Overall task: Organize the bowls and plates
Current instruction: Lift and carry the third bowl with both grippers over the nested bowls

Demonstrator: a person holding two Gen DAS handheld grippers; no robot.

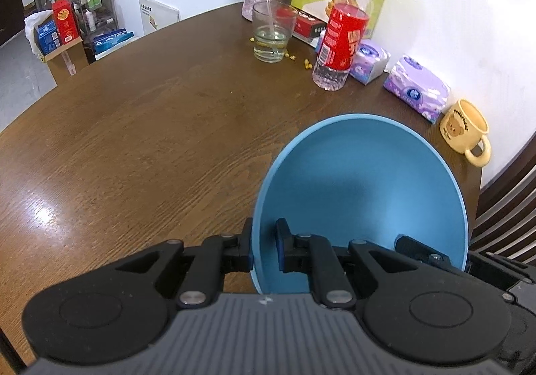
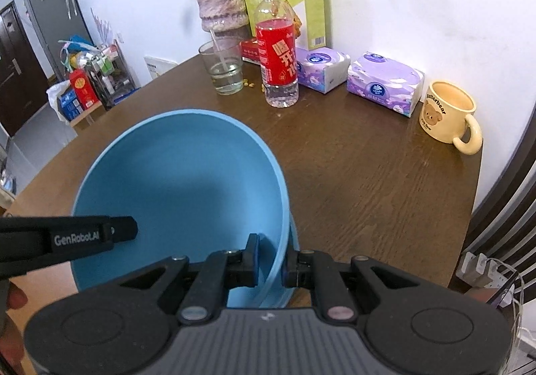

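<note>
One blue bowl (image 1: 365, 187), matte plastic, plain, empty and clean inside. It is tilted, mouth turned toward both cameras, over the brown wooden table (image 1: 150, 127) near its right edge. In the right wrist view a second blue rim shows just outside the first at the lower right; whether this is a nested bowl (image 2: 187, 194) or the same one's outer wall cannot be told.
</note>
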